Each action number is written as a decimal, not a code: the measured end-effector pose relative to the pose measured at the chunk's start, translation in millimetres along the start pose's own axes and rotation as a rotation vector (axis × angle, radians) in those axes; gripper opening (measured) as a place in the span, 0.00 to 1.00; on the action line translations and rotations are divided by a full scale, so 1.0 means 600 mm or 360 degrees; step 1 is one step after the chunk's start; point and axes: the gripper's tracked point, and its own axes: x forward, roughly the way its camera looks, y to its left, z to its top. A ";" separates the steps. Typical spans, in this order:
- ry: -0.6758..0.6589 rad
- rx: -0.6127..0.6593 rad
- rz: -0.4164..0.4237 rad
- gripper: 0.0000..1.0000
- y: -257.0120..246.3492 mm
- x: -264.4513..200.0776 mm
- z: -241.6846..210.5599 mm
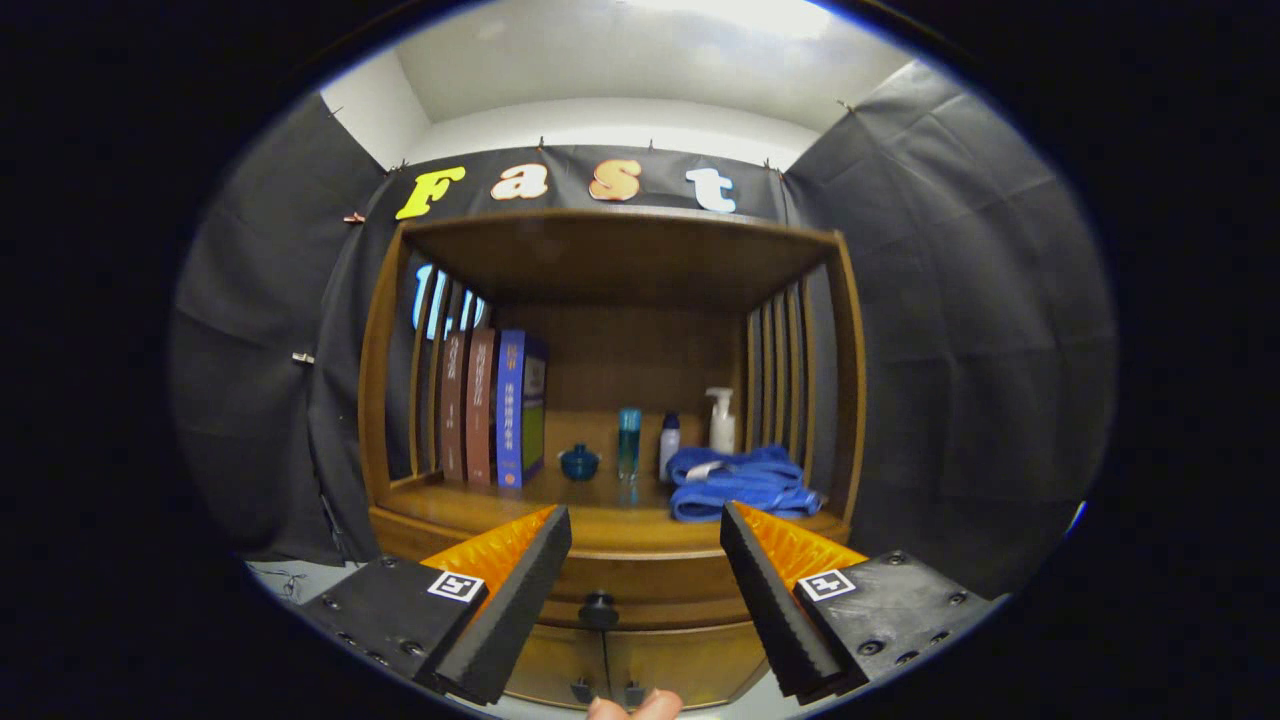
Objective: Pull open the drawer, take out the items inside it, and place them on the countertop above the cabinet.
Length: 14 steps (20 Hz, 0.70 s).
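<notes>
The gripper (645, 530) is held wide open and empty in front of a wooden cabinet (610, 260), its two black fingers (520, 590) spread to either side of the drawer. The drawer (650, 585) looks fully closed, its front a wide band just under the countertop (620, 525), running left to right. Its dark round knob (598, 608) sits between the fingers but below the level of their tips and a little left of their midline, farther away than the tips. That is what the coming move seems to turn on: the gripper would need to drop slightly, shift a touch left and go forward until the knob lies between the pads, then close and pull straight back toward the near side. Nothing inside the drawer can be seen yet. On the countertop stand books (495, 405) at the left, a small blue jar (579, 463), a few bottles (628, 440) and a folded blue towel (740, 482) at the right, leaving bare wood near the front edge. A fingertip (635, 706) shows near the bottom, below the cabinet doors.
</notes>
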 end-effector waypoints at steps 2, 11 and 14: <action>0.0094 0.0021 0.0023 0.98 0.015 0.015 -0.077; 0.0347 0.0011 0.0065 0.95 0.044 0.085 -0.241; 0.0339 0.0001 0.0083 0.82 0.046 0.109 -0.247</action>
